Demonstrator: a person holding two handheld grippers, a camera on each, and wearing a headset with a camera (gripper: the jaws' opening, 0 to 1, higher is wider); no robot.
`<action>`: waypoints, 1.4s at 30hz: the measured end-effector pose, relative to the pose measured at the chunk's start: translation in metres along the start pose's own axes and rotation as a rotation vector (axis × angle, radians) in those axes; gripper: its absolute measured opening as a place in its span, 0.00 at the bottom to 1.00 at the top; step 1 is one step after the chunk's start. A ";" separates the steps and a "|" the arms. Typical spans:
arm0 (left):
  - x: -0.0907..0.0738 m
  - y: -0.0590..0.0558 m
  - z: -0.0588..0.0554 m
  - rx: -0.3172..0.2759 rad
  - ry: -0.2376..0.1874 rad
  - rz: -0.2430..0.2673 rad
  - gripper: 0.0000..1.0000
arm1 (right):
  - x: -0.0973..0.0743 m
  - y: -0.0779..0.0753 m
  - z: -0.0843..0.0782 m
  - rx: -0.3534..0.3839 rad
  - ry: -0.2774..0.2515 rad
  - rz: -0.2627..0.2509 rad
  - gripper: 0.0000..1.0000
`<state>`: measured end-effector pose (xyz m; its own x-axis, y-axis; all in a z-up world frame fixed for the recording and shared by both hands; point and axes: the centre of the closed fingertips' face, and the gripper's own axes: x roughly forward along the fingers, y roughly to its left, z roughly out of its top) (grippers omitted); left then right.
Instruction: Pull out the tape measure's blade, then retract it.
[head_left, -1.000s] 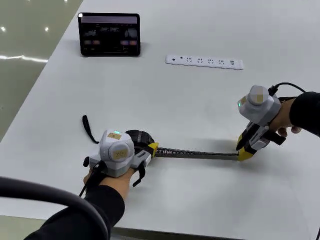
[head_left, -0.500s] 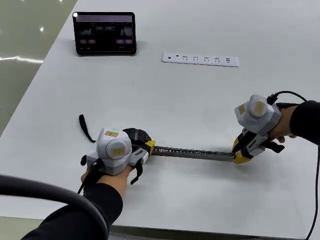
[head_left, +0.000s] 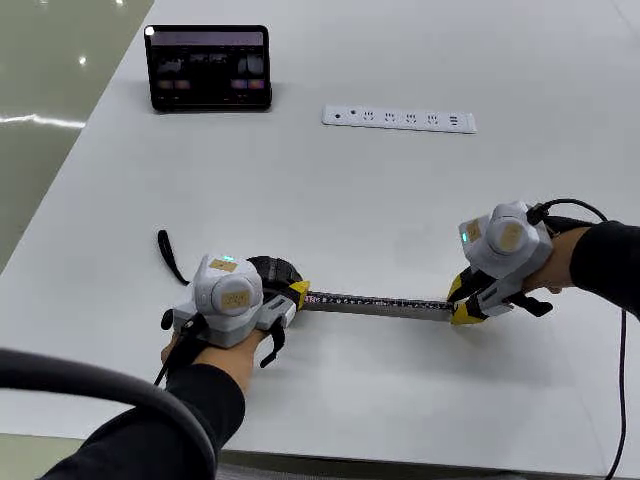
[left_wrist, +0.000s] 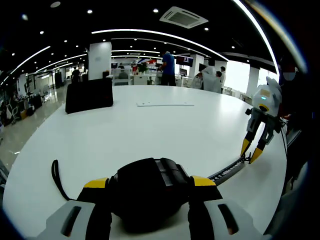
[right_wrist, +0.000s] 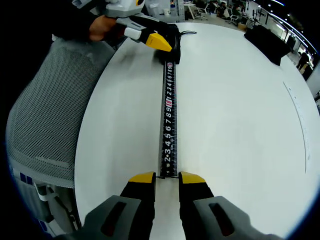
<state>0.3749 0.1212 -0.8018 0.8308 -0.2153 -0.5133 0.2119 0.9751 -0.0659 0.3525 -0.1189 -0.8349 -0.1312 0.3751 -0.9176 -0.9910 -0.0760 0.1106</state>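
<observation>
Your left gripper (head_left: 292, 296) clamps its yellow-tipped jaws on either side of the black tape measure case (left_wrist: 147, 192). The case rests on the white table (head_left: 350, 200) near its front edge, with its black wrist strap (head_left: 172, 255) trailing off to the left. The blade (right_wrist: 169, 115) lies pulled out flat along the tabletop, numbers facing up. It runs from the case across to your right gripper (right_wrist: 161, 178), whose jaws pinch the blade's free end. At the far side, a tablet (head_left: 208, 66) stands and a white power strip (head_left: 398, 119) lies, both well apart from the grippers.
</observation>
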 end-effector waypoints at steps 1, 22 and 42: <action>0.000 0.000 0.000 0.000 0.000 0.000 0.58 | 0.000 -0.001 0.000 -0.001 -0.002 -0.002 0.13; -0.001 0.000 0.000 -0.003 0.007 -0.005 0.58 | 0.005 -0.006 0.008 0.008 -0.012 -0.018 0.13; -0.001 -0.001 0.000 -0.006 0.008 -0.008 0.58 | 0.014 -0.003 0.031 0.096 -0.082 0.027 0.14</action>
<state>0.3739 0.1209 -0.8010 0.8247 -0.2230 -0.5197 0.2157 0.9735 -0.0756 0.3523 -0.0848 -0.8366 -0.1562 0.4490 -0.8798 -0.9846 0.0003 0.1750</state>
